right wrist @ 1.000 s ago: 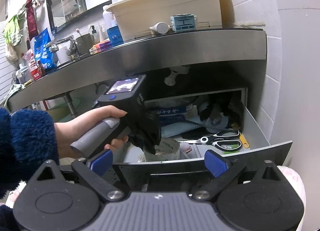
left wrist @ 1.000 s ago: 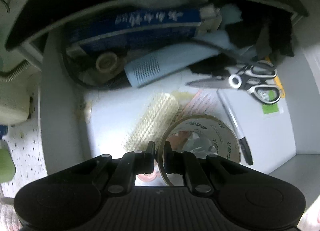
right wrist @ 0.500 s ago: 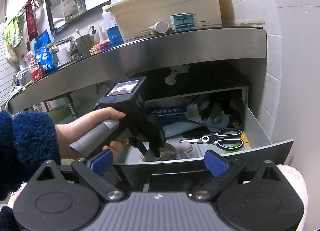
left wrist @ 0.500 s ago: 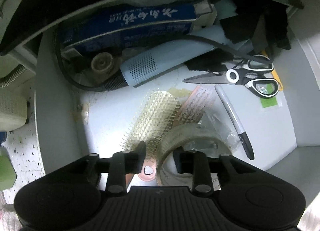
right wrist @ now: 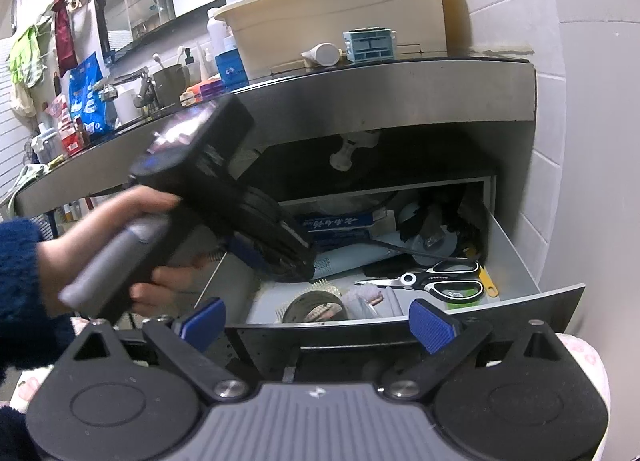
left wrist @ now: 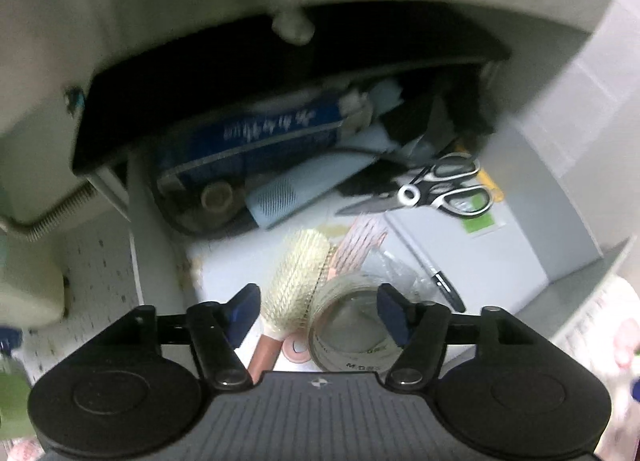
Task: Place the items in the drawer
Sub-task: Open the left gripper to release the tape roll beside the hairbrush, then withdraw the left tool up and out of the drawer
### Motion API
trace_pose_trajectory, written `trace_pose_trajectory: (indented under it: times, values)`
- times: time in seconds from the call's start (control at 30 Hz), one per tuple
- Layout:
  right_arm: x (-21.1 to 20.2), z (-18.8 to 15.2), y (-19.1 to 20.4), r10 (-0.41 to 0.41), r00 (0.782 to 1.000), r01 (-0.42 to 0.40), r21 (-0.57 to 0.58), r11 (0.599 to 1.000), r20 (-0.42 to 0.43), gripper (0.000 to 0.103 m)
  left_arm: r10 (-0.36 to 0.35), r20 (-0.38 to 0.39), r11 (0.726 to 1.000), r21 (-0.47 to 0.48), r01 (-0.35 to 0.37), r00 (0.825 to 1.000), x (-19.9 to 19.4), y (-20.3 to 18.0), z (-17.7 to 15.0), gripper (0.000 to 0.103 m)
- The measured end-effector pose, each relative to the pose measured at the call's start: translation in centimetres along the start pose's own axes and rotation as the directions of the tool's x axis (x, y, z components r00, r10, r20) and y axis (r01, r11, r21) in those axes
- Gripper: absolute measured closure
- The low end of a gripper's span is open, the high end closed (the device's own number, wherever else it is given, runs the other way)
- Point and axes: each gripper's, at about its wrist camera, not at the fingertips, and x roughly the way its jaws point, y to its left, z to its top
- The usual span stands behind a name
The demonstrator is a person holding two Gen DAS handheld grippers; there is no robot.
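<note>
A roll of clear tape (left wrist: 346, 321) lies in the open grey drawer (left wrist: 500, 257), beside a cream hairbrush (left wrist: 294, 287). My left gripper (left wrist: 318, 311) hovers above the drawer, open, its blue pads (left wrist: 394, 319) wide apart and holding nothing. In the right wrist view the tape roll (right wrist: 314, 305) rests near the drawer's front wall (right wrist: 516, 299), and the left gripper, held in a hand (right wrist: 100, 237), is lifted above it. My right gripper (right wrist: 316, 323) stands open in front of the drawer, empty.
Also in the drawer: scissors (left wrist: 434, 191), a black marker (left wrist: 436, 279), a pink comb (left wrist: 362, 239), a light blue device (left wrist: 296, 191), a blue box (left wrist: 256, 141) and dark cloth at the back. Above it runs a steel counter edge (right wrist: 400, 101) carrying a cream basin (right wrist: 340, 33).
My left gripper opened and let go of the tape roll, which now lies in the drawer. The gripper then rose and pulled back. The right gripper stayed put.
</note>
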Motion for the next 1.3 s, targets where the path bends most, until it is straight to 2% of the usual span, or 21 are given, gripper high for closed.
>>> trace_pose_trajectory:
  times: [0.13,0.3,0.37,0.5,0.6,1.0,1.13,1.23,1.3]
  values:
    - [0.0,0.0,0.4,-0.007,1.000,0.007,-0.016,1.000,-0.001,0.004,-0.003,0.090,1.000,0.004,0.003,0.996,-3.5,0.2,-1.1,0.027]
    - [0.3,-0.2,0.9,-0.028,1.000,0.028,-0.044,0.999,-0.009,0.004,0.024,0.193,0.998,-0.063,-0.012,0.981,-7.5,1.4,-2.4,0.021]
    - [0.5,-0.4,1.1,-0.038,0.999,0.038,-0.057,0.998,-0.013,0.004,0.041,0.226,0.994,-0.108,-0.017,0.973,-8.9,2.0,-3.0,0.014]
    - [0.9,-0.6,1.5,-0.060,0.998,0.058,-0.083,0.995,-0.021,0.004,0.070,0.270,0.986,-0.163,-0.026,0.960,-11.0,2.9,-4.5,0.014]
    - [1.6,-1.1,1.7,-0.083,0.996,0.079,-0.094,0.992,-0.029,0.004,0.117,0.305,0.979,-0.195,-0.058,0.945,-12.3,3.2,-6.1,0.013]
    - [3.5,-2.4,2.2,-0.142,0.989,0.135,-0.134,0.982,-0.047,0.004,0.217,0.398,0.960,-0.252,-0.122,0.891,-14.6,2.8,-12.1,0.010]
    - [4.0,-2.6,2.3,-0.158,0.986,0.150,-0.143,0.978,-0.046,0.004,0.261,0.397,0.953,-0.254,-0.167,0.880,-14.5,1.7,-13.9,0.007]
    - [4.3,-2.7,2.3,-0.165,0.985,0.157,-0.145,0.977,-0.048,0.004,0.308,0.404,0.944,-0.242,-0.224,0.862,-14.1,0.9,-15.1,0.007]
    - [4.8,-2.8,2.2,-0.170,0.984,0.160,-0.142,0.977,-0.062,0.004,0.315,0.403,0.942,-0.241,-0.233,0.859,-14.0,0.8,-15.7,0.007]
